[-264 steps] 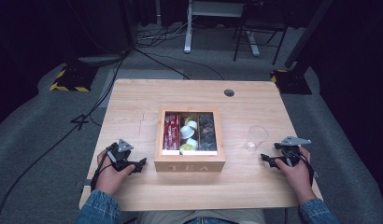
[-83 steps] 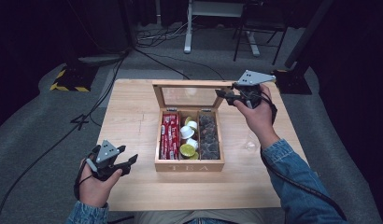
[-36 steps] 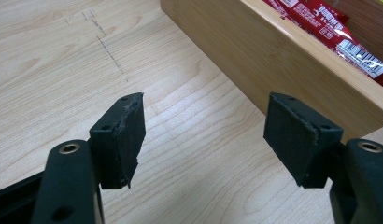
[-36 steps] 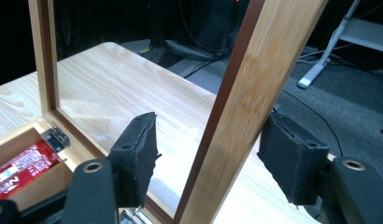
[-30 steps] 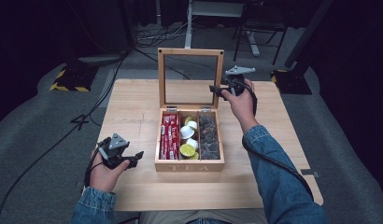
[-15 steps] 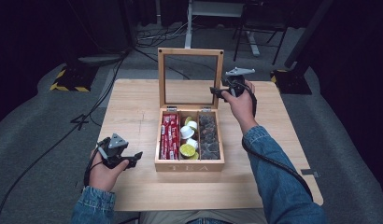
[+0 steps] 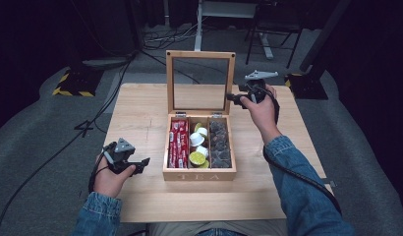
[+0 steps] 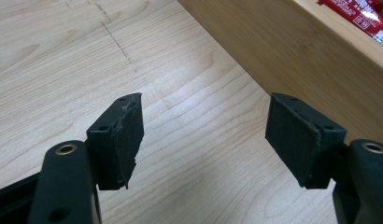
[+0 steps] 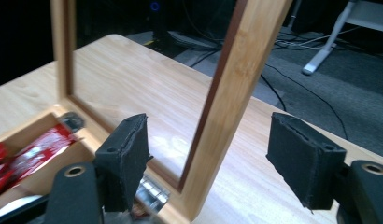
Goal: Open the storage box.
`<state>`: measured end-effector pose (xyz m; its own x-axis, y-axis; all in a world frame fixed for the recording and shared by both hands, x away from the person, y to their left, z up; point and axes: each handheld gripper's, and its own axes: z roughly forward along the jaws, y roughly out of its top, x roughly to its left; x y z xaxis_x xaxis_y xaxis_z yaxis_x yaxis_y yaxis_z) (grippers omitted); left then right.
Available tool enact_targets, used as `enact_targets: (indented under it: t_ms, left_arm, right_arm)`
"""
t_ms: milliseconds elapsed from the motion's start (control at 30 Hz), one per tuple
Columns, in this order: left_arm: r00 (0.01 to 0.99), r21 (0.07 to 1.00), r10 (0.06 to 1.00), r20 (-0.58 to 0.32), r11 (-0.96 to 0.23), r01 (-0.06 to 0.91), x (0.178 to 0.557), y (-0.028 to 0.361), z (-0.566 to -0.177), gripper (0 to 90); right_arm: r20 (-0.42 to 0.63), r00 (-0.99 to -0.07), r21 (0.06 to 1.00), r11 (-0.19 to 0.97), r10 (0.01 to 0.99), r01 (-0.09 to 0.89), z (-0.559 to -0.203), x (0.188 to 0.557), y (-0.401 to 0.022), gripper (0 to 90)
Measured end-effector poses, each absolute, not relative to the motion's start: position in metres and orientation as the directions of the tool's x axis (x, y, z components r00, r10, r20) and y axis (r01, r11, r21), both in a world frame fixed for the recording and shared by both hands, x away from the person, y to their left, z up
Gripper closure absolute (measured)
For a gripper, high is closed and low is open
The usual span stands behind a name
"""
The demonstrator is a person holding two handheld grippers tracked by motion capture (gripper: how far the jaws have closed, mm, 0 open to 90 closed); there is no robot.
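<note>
While hanging beside the upright lid (image 7: 200,55), keeping the right gripper (image 7: 230,98) wide, having just been opening those jaws. Straddling the lid's right frame rail in the right gripper view, with neither pad pressing on it, so not actually gripping anything.

Looking at the wooden tea box (image 7: 199,174) sitting mid-table (image 7: 140,113), with the TEA front facing the person and the long axis running front to back, away from them. Standing the lid pretty much straight up off the rear hinges, pane facing the person, top rail pointing up. Showing off three lanes inside: red packets (image 7: 178,142) on the left, capsules (image 7: 198,142) in the middle, dark bits (image 7: 220,145) on the right.

Holding the left gripper (image 7: 142,165) low over the table just left of the box, jaws about halfway apart, nothing between them.

Comparing with a few seconds back: lid going from shut, to partly raised, to fully upright, and staying upright over the last second.
</note>
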<state>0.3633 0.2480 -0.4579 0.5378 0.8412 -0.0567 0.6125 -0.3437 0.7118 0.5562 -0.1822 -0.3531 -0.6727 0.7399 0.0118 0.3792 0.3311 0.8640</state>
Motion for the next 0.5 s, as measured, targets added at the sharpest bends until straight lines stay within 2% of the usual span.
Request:
enact_targets:
  t_ms: [500]
  left_arm:
    - [0.558,0.696,0.828,-0.054,-0.370,0.616,0.367,0.241,-0.460,28.4]
  right_arm:
    - [0.063,-0.763,0.870,0.340,0.643,0.358,-0.331,0.500,-0.197,32.8]
